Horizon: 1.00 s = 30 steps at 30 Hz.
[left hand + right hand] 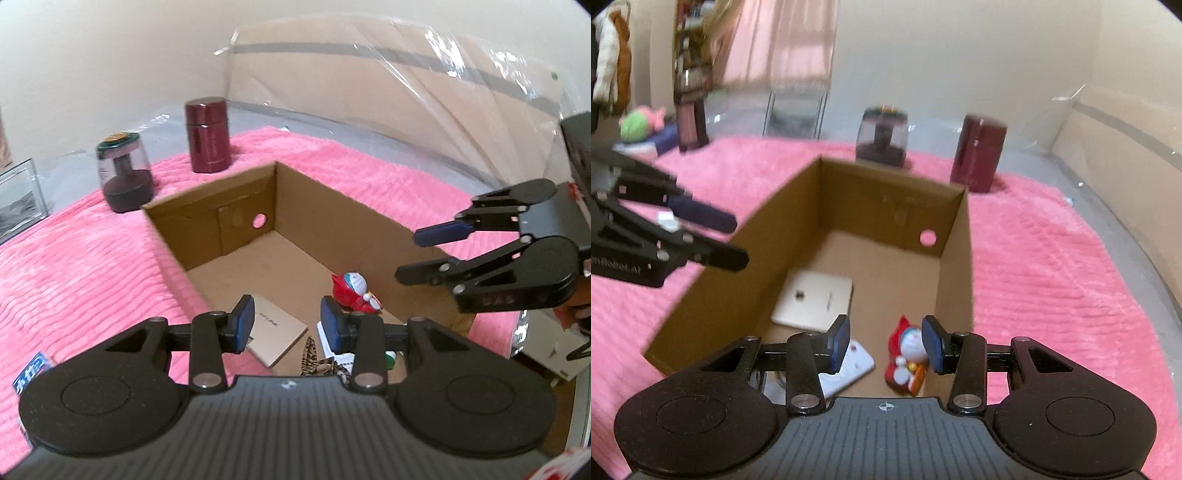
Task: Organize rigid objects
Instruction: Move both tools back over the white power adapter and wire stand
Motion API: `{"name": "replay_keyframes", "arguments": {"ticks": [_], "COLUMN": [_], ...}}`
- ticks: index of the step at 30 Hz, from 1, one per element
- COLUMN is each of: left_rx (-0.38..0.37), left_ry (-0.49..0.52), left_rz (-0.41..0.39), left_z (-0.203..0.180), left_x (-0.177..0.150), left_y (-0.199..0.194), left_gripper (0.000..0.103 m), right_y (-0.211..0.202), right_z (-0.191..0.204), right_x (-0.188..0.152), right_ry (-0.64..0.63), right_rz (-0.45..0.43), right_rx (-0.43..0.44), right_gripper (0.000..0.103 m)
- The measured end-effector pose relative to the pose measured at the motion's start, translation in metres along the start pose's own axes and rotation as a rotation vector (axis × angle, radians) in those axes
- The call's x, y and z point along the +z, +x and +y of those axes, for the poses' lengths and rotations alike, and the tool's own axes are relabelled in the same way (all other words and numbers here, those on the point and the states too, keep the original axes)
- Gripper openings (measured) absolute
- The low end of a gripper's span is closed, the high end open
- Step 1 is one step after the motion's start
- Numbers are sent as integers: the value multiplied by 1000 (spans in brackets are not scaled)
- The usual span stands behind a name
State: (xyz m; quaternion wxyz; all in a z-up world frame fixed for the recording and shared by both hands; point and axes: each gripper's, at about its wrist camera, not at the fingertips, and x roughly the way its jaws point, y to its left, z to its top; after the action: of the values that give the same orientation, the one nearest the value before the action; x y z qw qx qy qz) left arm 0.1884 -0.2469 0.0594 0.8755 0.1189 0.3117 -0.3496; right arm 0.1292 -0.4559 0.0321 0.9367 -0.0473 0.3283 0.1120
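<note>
An open cardboard box (332, 221) (879, 206) sits on a pink blanket. Inside lie a red and blue cartoon toy (352, 290) (908, 354), a flat beige box (277, 328) (816, 299), a white packet (855, 365) and a leopard-print item (314, 358). My left gripper (288, 325) (738, 242) hovers over the box's near-left rim, jaws a little apart and empty. My right gripper (885, 341) (408, 256) hangs above the toy, jaws slightly apart, holding nothing. Behind the box stand a maroon canister (207, 136) (979, 153) and a dark-lidded jar (123, 173) (882, 138).
The pink blanket (92, 266) (1052, 277) covers the surface. A clear plastic sheet (406, 92) drapes over a big carton at the right. A picture frame (18, 199) stands at the left edge, a blue-white packet (35, 369) lies nearby, and a green plush (639, 123) sits far left.
</note>
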Motion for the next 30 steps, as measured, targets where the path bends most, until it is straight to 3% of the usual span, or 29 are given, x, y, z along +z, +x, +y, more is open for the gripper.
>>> {"name": "replay_keyframes", "arguments": {"ticks": [9,16,23,30], "left_rx": [67,172,298,397], "left_ry": [-118,-249,-387,-429], "left_rz": [-86,-106,-78,-61], "left_z": [28,59,99,124], "left_x": [-24,-86,-156,-195], "left_y": [-76,-138,-193,-226], "left_gripper": [34,34,34,34], "right_y": [-54,-74,-59,-42], "right_z": [49,115,173,212], "right_x": [15,11,-2,-11], "right_ry": [61,79,105,105], "right_rz": [-175,-245,-208,-149], "right_rx": [51,137,245,296], "right_gripper": [41,41,42,43]}}
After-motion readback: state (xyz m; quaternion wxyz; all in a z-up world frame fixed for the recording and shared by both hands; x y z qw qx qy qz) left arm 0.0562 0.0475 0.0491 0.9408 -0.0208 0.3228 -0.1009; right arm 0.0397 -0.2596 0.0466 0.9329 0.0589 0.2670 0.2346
